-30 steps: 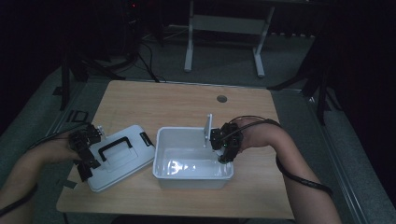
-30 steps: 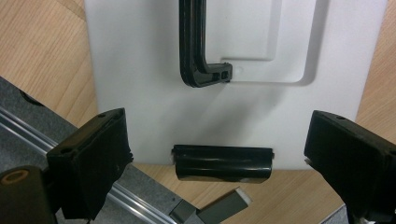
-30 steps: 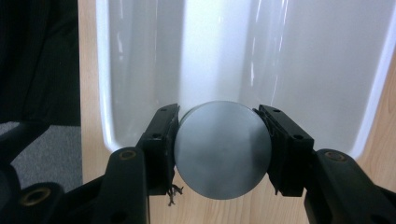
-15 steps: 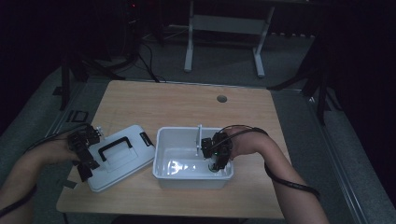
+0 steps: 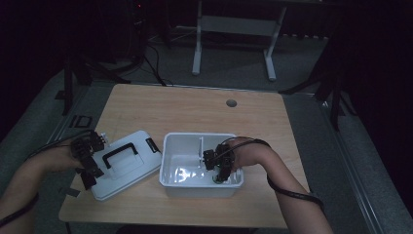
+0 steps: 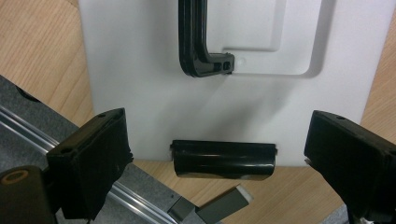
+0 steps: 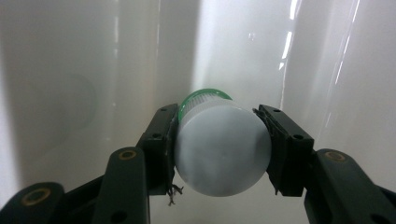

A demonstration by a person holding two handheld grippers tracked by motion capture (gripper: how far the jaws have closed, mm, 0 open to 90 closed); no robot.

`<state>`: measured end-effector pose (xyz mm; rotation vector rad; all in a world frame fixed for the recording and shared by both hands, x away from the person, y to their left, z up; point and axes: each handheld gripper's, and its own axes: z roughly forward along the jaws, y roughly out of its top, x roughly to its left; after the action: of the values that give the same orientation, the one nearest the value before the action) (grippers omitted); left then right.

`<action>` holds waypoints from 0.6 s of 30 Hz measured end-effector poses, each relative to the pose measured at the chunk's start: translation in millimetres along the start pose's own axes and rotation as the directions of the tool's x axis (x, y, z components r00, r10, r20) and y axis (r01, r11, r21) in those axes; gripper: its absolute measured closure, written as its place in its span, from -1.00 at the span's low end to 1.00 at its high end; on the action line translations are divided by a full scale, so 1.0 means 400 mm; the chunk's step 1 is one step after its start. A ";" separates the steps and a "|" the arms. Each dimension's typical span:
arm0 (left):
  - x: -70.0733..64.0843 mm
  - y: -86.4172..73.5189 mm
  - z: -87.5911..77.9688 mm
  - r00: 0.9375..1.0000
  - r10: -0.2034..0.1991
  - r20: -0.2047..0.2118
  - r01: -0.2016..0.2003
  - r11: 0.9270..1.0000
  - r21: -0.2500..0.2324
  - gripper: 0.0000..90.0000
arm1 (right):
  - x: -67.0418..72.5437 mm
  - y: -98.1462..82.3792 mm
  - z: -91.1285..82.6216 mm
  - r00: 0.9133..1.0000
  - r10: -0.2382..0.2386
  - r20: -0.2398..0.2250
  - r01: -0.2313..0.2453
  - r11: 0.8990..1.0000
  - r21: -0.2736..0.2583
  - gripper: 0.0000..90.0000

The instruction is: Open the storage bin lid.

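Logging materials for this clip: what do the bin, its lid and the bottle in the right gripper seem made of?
Bin: glossy white plastic, probably; its walls show bright streaks. Lid: matte white plastic, with a black, likely plastic handle and latch. Bottle: smooth whitish plastic, apparently, with a ribbed green-edged cap.

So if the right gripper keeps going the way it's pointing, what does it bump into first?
Probably the white box: the right gripper, shut on a white bottle with a green band, points at the box's shiny inside, so the bottle would likely touch first. How near is unclear.
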<state>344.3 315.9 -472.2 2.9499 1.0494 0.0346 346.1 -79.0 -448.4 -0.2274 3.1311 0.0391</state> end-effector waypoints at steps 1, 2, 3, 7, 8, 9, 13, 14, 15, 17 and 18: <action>0.001 -0.001 0.000 1.000 0.001 -0.001 -0.001 1.000 0.000 -0.86 | 0.000 0.000 0.002 1.000 0.004 -0.002 -0.004 1.000 0.003 0.11; 0.001 -0.001 0.000 1.000 0.001 -0.001 -0.001 1.000 0.000 -0.86 | -0.001 0.002 0.008 1.000 0.007 -0.003 -0.007 1.000 0.007 0.11; 0.001 -0.002 0.001 1.000 0.001 -0.002 -0.001 1.000 0.002 -0.86 | -0.002 0.003 0.011 1.000 0.008 0.000 -0.008 1.000 0.012 0.11; 0.001 -0.004 0.006 1.000 -0.002 -0.006 0.002 1.000 0.013 -0.86 | -0.007 0.007 0.031 1.000 0.011 -0.005 -0.011 1.000 0.022 0.11; 0.001 -0.004 0.006 1.000 -0.004 -0.004 0.004 1.000 0.011 -0.86 | -0.007 0.008 0.035 1.000 0.011 -0.006 -0.011 1.000 0.026 0.11; 0.001 -0.005 0.007 1.000 -0.004 -0.004 0.004 1.000 0.009 -0.86 | -0.007 0.009 0.037 1.000 0.012 -0.002 -0.011 1.000 0.029 0.11; 0.001 -0.005 0.008 1.000 -0.002 -0.003 0.002 1.000 0.011 -0.86 | -0.011 0.010 0.054 1.000 0.025 -0.008 -0.025 0.999 0.041 0.11; 0.000 -0.005 0.008 1.000 -0.002 -0.003 0.002 1.000 0.010 -0.86 | -0.011 0.011 0.057 1.000 0.024 -0.008 -0.023 0.999 0.046 0.11; 0.000 -0.005 0.008 1.000 -0.002 -0.002 0.002 1.000 0.009 -0.86 | -0.011 0.011 0.060 1.000 0.022 -0.005 -0.022 0.999 0.049 0.11; 0.000 -0.005 0.009 1.000 0.000 -0.001 0.000 1.000 0.011 -0.86 | -0.011 0.012 0.067 1.000 0.025 -0.002 -0.025 0.998 0.059 0.11; 0.000 -0.005 0.009 1.000 0.000 0.001 0.000 1.000 0.012 -0.86 | -0.011 0.011 0.072 1.000 0.026 -0.009 -0.025 0.998 0.064 0.11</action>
<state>343.1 317.2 -476.0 2.9602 1.0527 0.0264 349.7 -73.1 -477.1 -0.1876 3.1387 -0.0619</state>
